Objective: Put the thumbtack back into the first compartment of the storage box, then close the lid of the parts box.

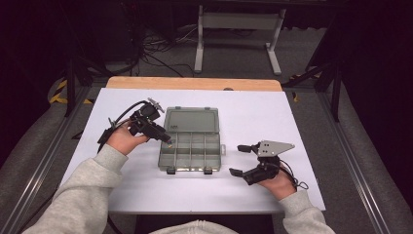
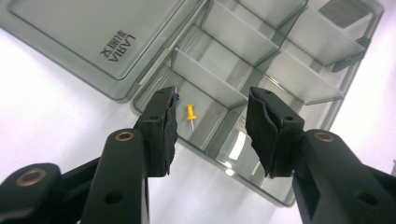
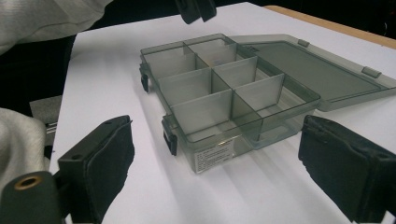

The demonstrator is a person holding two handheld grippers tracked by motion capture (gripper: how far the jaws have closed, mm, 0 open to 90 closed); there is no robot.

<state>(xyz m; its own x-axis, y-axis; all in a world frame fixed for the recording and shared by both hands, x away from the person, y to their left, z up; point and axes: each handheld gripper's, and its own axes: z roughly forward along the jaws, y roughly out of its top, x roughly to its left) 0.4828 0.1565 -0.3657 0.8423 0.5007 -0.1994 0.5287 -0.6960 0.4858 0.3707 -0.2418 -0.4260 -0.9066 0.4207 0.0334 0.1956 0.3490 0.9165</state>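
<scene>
A clear grey organizer box (image 1: 187, 165) lies open mid-table, its lid (image 1: 191, 119) laid flat behind it. My left gripper (image 1: 169, 142) hovers over the box's left rear compartment. In the left gripper view it (image 2: 211, 100) is open, and a yellow push pin (image 2: 190, 113) lies on the compartment floor between its jaws. A small blue thing (image 2: 178, 98) peeks out beside the left fingertip; I cannot tell what it is. My right gripper (image 1: 237, 159) rests to the right of the box, wide open and holding nothing. Its own view (image 3: 217, 125) faces the box (image 3: 219, 100).
The box sits on a white table top (image 1: 253, 117) with a wooden strip (image 1: 195, 83) along the far edge. Other compartments (image 3: 187, 86) look empty. The lid reads LARIA (image 2: 117, 46). A grey frame (image 1: 238, 22) stands on the floor beyond the table.
</scene>
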